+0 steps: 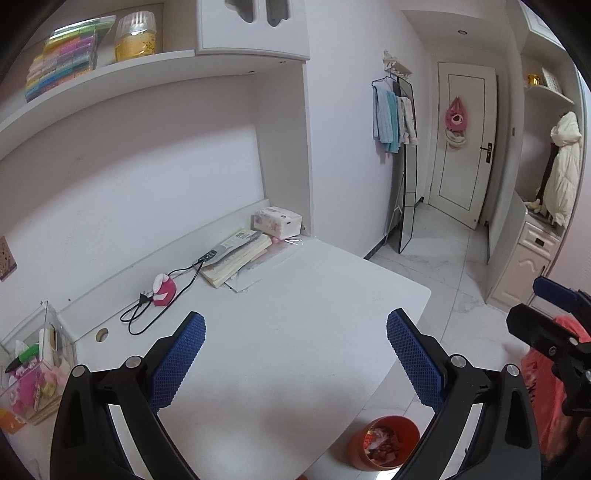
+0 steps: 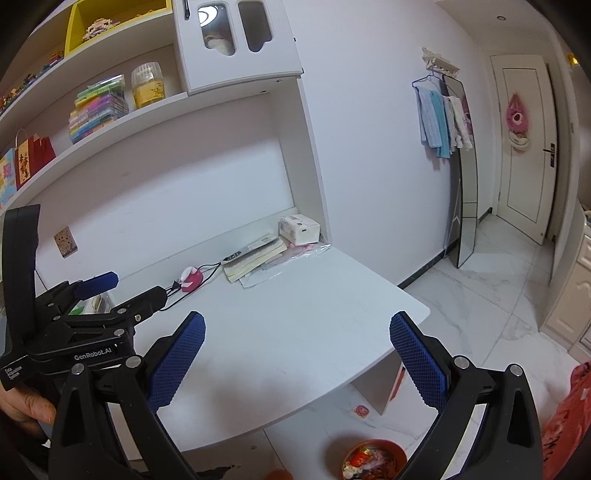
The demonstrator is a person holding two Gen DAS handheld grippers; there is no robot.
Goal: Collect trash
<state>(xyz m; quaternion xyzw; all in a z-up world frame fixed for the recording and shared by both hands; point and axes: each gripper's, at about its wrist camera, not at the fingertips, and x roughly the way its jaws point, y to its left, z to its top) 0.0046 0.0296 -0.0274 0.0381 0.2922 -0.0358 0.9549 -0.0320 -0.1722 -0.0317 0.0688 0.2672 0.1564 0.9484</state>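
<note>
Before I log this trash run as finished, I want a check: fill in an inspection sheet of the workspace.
Surface: white desk, middle bare.
Job's things: orange bin on the floor by the desk, holding trash.
Clutter: books, tissue pack, clear organizer.
Grippers: left gripper and right gripper open, empty.
Cables: black cord on the desk.
Surroundings: mirror, door, small item on the floor.

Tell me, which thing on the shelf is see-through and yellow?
The round jar, right of the rainbow-coloured box stack. The stack is boxy and many-coloured.
</note>
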